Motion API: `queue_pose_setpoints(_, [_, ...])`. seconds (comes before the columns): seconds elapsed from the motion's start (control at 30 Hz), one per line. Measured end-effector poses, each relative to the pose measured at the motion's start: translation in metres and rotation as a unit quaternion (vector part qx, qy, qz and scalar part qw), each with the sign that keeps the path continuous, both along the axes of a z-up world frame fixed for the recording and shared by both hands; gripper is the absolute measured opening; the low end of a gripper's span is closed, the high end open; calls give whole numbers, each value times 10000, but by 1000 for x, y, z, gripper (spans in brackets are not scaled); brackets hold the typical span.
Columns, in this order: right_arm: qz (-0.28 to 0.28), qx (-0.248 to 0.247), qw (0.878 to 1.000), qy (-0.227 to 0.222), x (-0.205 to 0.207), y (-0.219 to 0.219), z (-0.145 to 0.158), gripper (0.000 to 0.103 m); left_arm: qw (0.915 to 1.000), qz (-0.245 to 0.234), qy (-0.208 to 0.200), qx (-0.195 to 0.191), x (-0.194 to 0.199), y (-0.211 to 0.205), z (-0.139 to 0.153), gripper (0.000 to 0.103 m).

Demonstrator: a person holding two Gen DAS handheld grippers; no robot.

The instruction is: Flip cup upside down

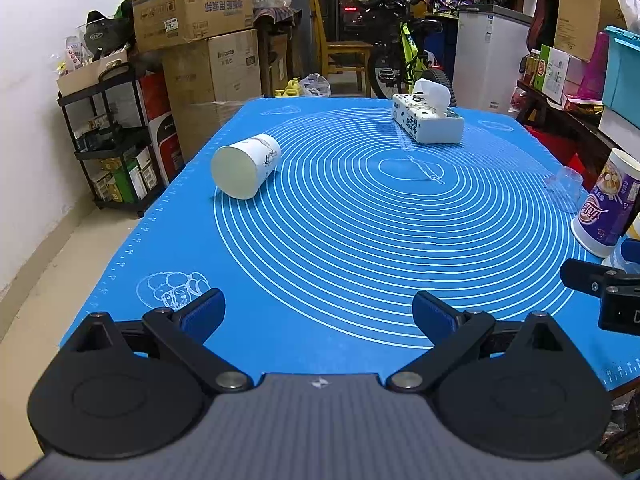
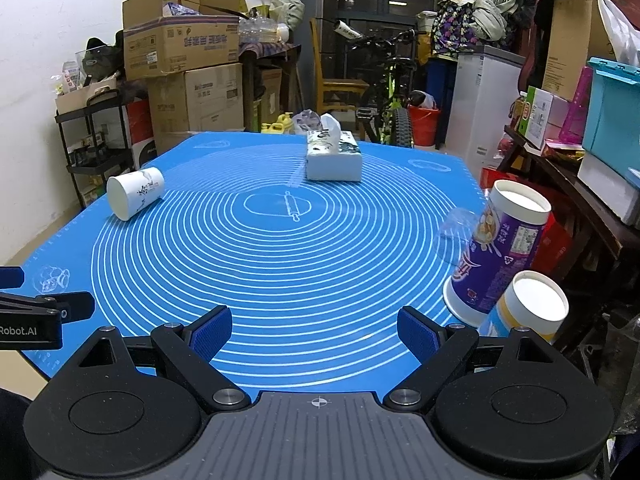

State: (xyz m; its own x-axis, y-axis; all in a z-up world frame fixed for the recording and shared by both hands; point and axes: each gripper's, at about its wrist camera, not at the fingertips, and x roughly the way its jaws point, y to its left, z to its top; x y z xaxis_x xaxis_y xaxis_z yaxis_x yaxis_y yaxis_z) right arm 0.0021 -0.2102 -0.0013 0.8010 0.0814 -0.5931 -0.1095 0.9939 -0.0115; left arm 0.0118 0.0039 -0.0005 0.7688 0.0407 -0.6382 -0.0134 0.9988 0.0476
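**White cup on its side, both hand-held grippers open and empty**

The white cup (image 1: 246,166) lies on its side on the blue mat (image 1: 340,248) that covers the bench, at the mat's left edge and toward the far half. Its flat pale end faces the cameras; whether that end is the mouth or the base is hard to make out. Dark markings run along its side, too small to read.

The left hand-held gripper (image 1: 319,312) hovers over the near edge of the mat with its fingers spread wide and nothing between them. The right hand-held gripper (image 2: 315,330) is likewise wide open and empty. Each one shows only as a cut-off black piece at the edge of the other's view.

A tissue box (image 1: 428,120) sits toward the far side of the mat, well apart from the cup. At the right edge stands a purple tube (image 2: 496,260), which looks tilted in the fisheye view. Just beside it is a yellow and white tube (image 2: 532,306), its lower part hidden behind the right gripper's frame. A clear plastic cup (image 2: 456,236) beside the purple tube is faint against the mat, and its shape is hard to trace. In the left view the purple tube is cut off by the frame edge.
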Motion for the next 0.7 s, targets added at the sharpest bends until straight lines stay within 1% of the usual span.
queue_pose_setpoints(0.13, [5, 87, 10000, -32, 10, 0, 0, 91, 9999, 13, -64, 95, 7, 3, 3, 99])
queue_pose_setpoints(0.3, [72, 147, 9998, -142, 31, 8, 3, 90, 9988, 39, -328, 360, 30, 13, 9, 99])
queue_pose_setpoints(0.4, [120, 163, 9996, -202, 44, 15, 3, 90, 9982, 65, -406, 443, 49, 23, 9, 99])
queue_pose_setpoints(0.5, [146, 185, 9995, -192, 59, 21, 1, 90, 9975, 171, -423, 543, 78, 36, 4, 99])
queue_pose_setpoints(0.6, [145, 186, 9995, -186, 71, 24, -2, 90, 9974, 207, -431, 546, 103, 48, 1, 99])
queue_pose_setpoints(0.7, [124, 195, 9996, -164, 82, 25, -4, 90, 9963, 258, -440, 690, 133, 58, -10, 99])
